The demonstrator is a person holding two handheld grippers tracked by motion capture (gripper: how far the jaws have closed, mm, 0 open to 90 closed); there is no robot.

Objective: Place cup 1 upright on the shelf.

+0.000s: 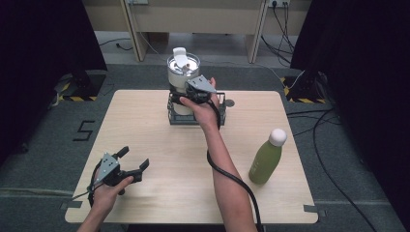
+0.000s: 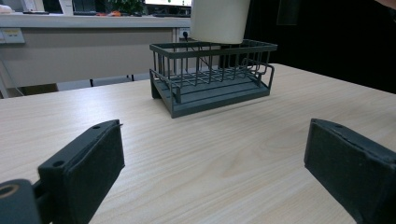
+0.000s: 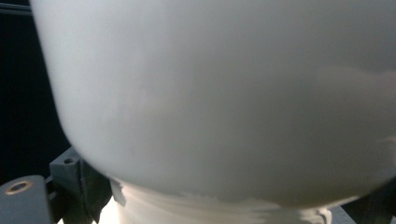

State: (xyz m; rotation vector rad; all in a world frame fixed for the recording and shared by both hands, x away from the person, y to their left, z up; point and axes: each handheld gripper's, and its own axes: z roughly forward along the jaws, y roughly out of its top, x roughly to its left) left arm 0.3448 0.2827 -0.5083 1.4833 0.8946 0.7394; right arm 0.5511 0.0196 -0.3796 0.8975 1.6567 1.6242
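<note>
White cylindrical lidded tumbler (image 1: 182, 72) is held clamped by the right gripper (image 1: 186, 98) above a dark grey wire basket (image 2: 210, 79) on the table's far side, while the left gripper (image 1: 131, 159) is spread apart.

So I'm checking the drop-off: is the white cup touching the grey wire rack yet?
Apart. In the left gripper view, the white cup's bottom hangs above the grey wire rack's floor, with background visible beneath it.
</note>
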